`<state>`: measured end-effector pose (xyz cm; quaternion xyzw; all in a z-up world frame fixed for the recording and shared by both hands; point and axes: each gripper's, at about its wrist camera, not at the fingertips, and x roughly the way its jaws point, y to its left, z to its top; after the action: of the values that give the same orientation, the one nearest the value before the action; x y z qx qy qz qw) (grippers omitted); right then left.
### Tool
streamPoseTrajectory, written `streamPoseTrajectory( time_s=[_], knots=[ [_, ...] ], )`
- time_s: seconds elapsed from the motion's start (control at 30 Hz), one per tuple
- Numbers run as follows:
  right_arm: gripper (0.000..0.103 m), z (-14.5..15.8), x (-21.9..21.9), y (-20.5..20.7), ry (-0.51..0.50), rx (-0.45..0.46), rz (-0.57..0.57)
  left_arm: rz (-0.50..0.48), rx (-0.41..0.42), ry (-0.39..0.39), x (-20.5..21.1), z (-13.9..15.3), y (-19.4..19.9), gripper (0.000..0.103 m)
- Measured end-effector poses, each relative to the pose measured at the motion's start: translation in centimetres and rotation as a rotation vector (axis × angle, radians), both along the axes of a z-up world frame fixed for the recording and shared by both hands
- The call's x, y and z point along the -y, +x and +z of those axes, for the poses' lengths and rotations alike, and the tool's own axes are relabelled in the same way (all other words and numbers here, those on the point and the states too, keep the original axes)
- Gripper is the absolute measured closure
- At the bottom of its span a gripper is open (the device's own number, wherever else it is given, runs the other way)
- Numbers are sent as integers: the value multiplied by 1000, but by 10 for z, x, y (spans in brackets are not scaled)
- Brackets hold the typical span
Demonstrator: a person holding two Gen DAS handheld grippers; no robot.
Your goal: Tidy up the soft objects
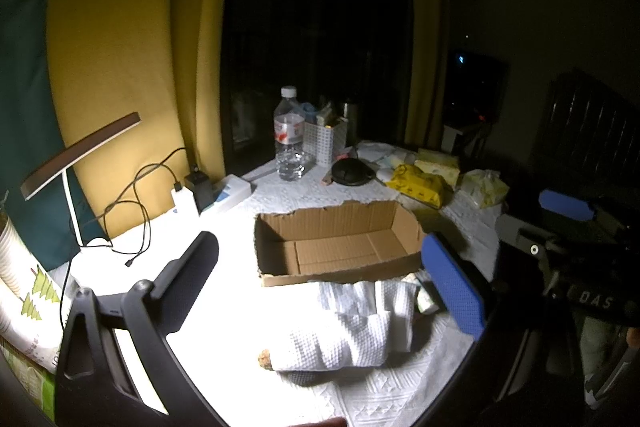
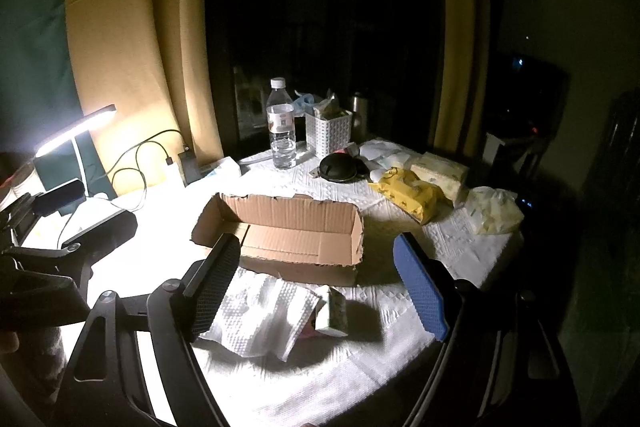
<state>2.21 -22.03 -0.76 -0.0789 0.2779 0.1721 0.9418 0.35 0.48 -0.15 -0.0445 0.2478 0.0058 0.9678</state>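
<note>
Just in front of the open brown cardboard box lies the crumpled white paper towel. Left gripper and right gripper: jaws wide apart, holding nothing.

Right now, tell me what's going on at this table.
A person holds two grippers over the table. The left hand-held gripper and right hand-held gripper are both open, holding nothing. A white paper towel and a small tissue pack lie just in front of the empty cardboard box. Nothing is packed yet.
</note>
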Motion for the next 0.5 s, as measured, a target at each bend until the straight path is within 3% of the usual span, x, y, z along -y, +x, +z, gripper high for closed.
streamPoseTrajectory(
  time_s=[0.5],
  knots=[
    [21, -1, 3, 2, 4, -2, 1, -6, -4, 1, 3, 2, 0, 1]
  ],
)
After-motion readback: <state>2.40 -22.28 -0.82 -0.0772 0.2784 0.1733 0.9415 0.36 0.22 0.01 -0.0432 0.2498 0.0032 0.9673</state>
